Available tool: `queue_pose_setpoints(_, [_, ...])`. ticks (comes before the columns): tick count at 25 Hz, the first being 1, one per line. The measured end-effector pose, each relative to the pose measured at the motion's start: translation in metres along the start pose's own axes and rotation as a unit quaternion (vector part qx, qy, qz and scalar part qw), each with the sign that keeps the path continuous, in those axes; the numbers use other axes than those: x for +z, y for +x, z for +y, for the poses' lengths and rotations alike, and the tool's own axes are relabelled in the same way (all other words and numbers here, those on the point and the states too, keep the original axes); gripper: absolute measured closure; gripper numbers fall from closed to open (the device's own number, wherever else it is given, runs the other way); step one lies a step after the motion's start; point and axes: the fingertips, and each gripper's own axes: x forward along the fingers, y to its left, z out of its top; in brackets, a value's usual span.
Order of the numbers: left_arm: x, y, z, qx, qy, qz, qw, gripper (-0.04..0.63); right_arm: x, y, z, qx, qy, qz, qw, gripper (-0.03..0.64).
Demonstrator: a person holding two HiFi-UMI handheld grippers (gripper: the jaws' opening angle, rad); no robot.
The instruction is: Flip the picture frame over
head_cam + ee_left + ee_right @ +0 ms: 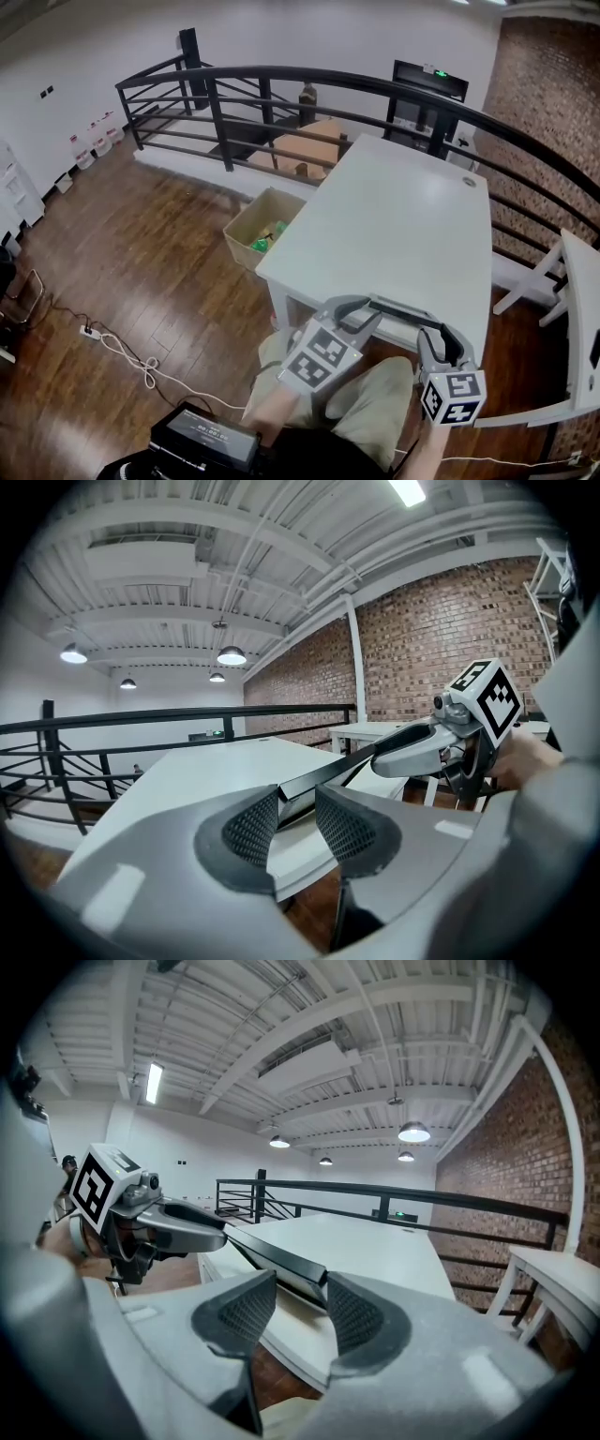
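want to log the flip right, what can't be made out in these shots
Picture frame: edge-on in all three views, so which face is up is hidden.
Frame's ends: covered by the left gripper and right gripper in the head view.
Cardboard box contents: green bits, too small in the head view.

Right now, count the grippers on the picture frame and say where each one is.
2. The left gripper clamps the picture frame's left end, the right gripper its right end, at the white table's near edge. None looks hidden.
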Motion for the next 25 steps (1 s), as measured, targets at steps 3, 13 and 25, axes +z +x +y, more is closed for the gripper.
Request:
queue_pose_setpoints(3, [0.006, 0.0, 0.004, 0.002, 0.003, -0.008, 1.0, 0.469, 0.006, 0.001, 0.0, 0.0, -0.005, -0.008, 1.0, 0.463])
queue_pose_setpoints(13, [0.01, 0.017, 0.018, 0.005, 0.017, 0.001, 0.9998, 0.466, 0.011, 0.021, -0.011, 0.004, -0.016, -0.004, 1.0, 0.457])
queue_pose_setpoints(25, [0.019, 0.013, 0.024, 0.014, 0.034, 0.024, 0.999, 0.463, 0.019, 0.022, -0.008, 0.025, -0.034, 0.022, 0.999, 0.454])
